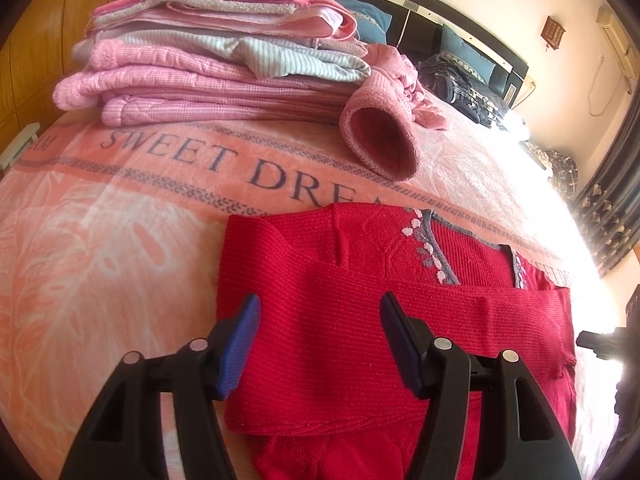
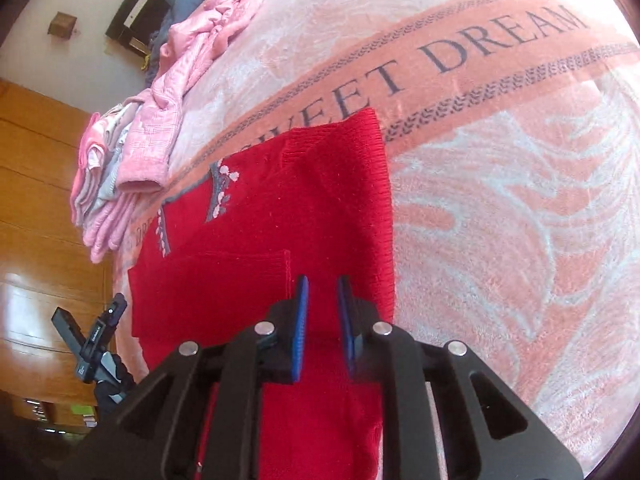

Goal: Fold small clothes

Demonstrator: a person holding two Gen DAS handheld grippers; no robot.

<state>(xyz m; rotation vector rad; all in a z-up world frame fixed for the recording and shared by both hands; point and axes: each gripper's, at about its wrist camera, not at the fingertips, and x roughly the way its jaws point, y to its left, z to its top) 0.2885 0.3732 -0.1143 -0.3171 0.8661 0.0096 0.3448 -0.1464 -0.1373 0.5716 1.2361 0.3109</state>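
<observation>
Clearly the red sweater (image 1: 360,320) lies flat on the pink blanket (image 1: 100,240), sleeves folded across, at six o'clock from the folded stack (image 1: 208,60). Left gripper (image 1: 316,344) hovers spread wide, empty; right gripper (image 2: 323,328) is narrowly parted, holding nothing. Soft, light, limp knit — best pinched at the hem corners.

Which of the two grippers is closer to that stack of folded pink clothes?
Left, I'd judge. The left gripper hovers open over the red sweater, with the stack straight ahead. The right gripper sees the stack farther away, beyond the sweater.
</observation>
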